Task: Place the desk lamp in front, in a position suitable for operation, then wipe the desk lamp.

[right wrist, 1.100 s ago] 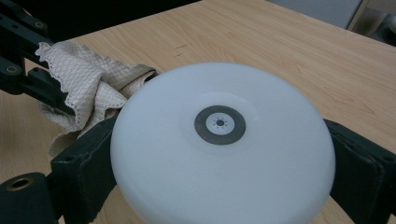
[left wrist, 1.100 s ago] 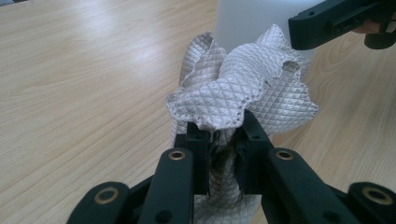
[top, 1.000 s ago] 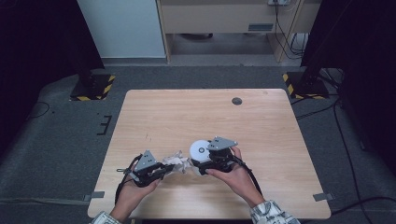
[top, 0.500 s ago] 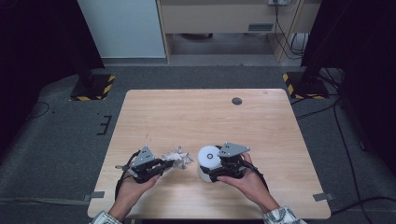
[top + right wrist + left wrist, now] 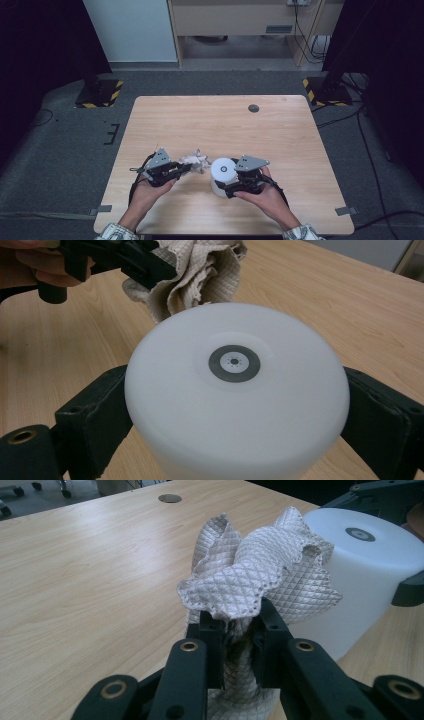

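Cloth (image 5: 260, 575), crumpled and quilted, sits clenched in the left gripper (image 5: 186, 168) above the table (image 5: 210, 120) near its front edge. At its 3 o'clock, just beside it, the right gripper (image 5: 222, 189) clasps a white cylinder (image 5: 237, 395) by its sides.

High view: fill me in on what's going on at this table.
A person works at a wooden table with a gripper in each hand. The left gripper is shut on a crumpled, quilted grey cloth. The right gripper is clamped on the sides of a white cylindrical container with a small grey disc in the middle of its top. The cloth is close beside the container, near the table's front edge; whether they touch I cannot tell. It looks like wiping.
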{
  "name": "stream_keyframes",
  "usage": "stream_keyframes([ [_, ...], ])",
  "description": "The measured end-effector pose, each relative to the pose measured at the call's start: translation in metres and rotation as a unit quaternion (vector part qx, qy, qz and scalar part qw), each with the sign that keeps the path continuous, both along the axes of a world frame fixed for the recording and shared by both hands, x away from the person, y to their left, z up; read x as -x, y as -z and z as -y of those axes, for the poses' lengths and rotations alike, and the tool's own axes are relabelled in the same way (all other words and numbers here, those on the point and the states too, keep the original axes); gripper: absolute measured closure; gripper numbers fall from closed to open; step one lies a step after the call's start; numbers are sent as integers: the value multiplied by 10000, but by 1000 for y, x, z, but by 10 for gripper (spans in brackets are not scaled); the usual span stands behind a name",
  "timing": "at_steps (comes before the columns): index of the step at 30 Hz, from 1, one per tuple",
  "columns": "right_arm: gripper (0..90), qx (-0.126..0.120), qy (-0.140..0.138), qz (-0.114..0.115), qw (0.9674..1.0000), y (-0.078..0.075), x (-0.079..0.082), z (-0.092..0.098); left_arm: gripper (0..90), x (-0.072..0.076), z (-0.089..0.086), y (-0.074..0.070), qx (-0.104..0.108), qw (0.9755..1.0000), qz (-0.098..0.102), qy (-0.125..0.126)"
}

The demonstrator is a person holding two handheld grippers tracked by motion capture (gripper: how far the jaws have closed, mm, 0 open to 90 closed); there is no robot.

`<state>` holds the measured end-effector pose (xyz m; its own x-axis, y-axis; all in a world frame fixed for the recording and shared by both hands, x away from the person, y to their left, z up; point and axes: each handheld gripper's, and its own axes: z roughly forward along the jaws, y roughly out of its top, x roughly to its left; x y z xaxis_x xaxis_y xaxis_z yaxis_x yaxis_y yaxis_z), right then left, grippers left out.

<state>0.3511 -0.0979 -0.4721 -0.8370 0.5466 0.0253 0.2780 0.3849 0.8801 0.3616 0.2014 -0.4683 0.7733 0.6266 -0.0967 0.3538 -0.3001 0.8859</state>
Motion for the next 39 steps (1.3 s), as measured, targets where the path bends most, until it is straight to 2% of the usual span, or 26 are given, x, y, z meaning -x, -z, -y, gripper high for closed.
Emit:
stream_keyframes([
  [9,90,-20,19,44,10000,1,2,0,772,-11,6,-3,205,9995,-143,199],
  [15,90,-32,-41,43,10000,1,1,0,772,-15,15,1,86,9993,-230,278],
  [26,91,-29,-105,49,9999,1,0,0,772,-24,45,9,-27,9984,-274,493],
  [34,91,-28,-116,52,9999,1,0,0,772,-23,50,21,-332,9971,-368,584],
  [39,91,-29,-107,51,9999,1,-1,1,772,-24,47,16,-106,9982,-293,520],
])
